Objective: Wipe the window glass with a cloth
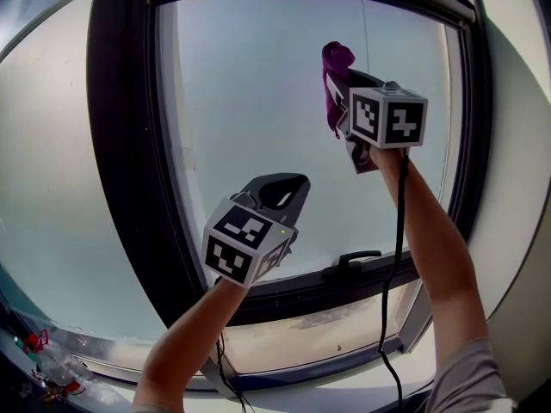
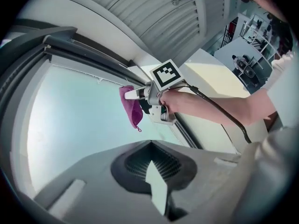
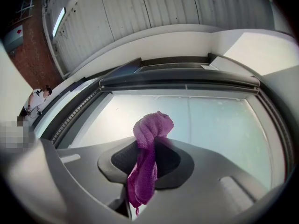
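Note:
The window glass (image 1: pixel 258 101) fills a black frame (image 1: pixel 120 144) in front of me. My right gripper (image 1: pixel 337 89) is raised at the upper right of the pane, shut on a bunched purple cloth (image 1: pixel 334 67). The cloth bulges past the jaws and a tail hangs below them (image 3: pixel 147 157). I cannot tell whether it touches the glass (image 3: pixel 210 120). From the left gripper view the cloth (image 2: pixel 132 107) hangs near the top frame. My left gripper (image 1: pixel 288 188) is held lower at the middle, pointing at the pane, jaws together with nothing in them (image 2: pixel 152 164).
A black window handle (image 1: pixel 357 258) sits on the sash's lower rail at the right. A black cable (image 1: pixel 398 231) hangs from the right gripper along the forearm. A pale sill (image 1: pixel 284 329) runs under the frame. Small red items (image 1: pixel 34 341) lie at the lower left.

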{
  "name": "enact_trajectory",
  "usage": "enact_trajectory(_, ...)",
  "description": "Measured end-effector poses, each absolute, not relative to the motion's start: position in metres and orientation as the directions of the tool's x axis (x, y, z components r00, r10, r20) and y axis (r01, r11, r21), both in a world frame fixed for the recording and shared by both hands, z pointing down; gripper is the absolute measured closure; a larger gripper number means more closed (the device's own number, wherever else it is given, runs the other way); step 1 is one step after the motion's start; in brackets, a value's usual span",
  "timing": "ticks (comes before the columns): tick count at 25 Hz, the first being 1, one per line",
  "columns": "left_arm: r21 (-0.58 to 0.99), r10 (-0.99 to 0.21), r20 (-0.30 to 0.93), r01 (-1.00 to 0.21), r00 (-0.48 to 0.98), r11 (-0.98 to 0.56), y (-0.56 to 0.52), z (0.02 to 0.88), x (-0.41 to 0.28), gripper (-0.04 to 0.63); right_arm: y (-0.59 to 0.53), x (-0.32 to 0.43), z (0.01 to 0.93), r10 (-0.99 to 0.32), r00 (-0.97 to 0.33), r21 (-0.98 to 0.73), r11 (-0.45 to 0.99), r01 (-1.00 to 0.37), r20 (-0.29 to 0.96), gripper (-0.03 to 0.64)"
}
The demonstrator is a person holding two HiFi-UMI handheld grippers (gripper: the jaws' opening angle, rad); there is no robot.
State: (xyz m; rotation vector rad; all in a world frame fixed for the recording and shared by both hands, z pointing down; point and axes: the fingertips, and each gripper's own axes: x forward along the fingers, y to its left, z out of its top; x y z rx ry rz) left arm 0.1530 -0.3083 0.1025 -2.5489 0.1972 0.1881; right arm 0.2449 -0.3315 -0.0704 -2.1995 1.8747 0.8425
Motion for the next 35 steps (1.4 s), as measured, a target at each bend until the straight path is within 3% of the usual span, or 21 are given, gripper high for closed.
enact_trajectory(11, -0.535, -0.026, -0.179, -0.120, 0.983, -0.837, -0.258, 0.091, 0.253, 0.595, -0.259, 0.411, -0.103, -0.806, 0.337, 0.219, -0.487, -0.846, -0.487, 0.508)
enact_trajectory(25, -0.625, -0.044, -0.212, -0.170, 0.976, -0.762, -0.230, 0.041, 0.368, 0.595, -0.212, 0.559, -0.148, -0.717, 0.462, 0.153, -0.612, -0.776, -0.522, 0.508)
enact_trajectory(35, -0.662, -0.029, -0.227, -0.176, 0.973, -0.728, -0.218, 0.025, 0.407, 0.595, -0.215, 0.623, -0.159, -0.656, 0.622, 0.123, -0.724, -0.679, -0.427, 0.508)
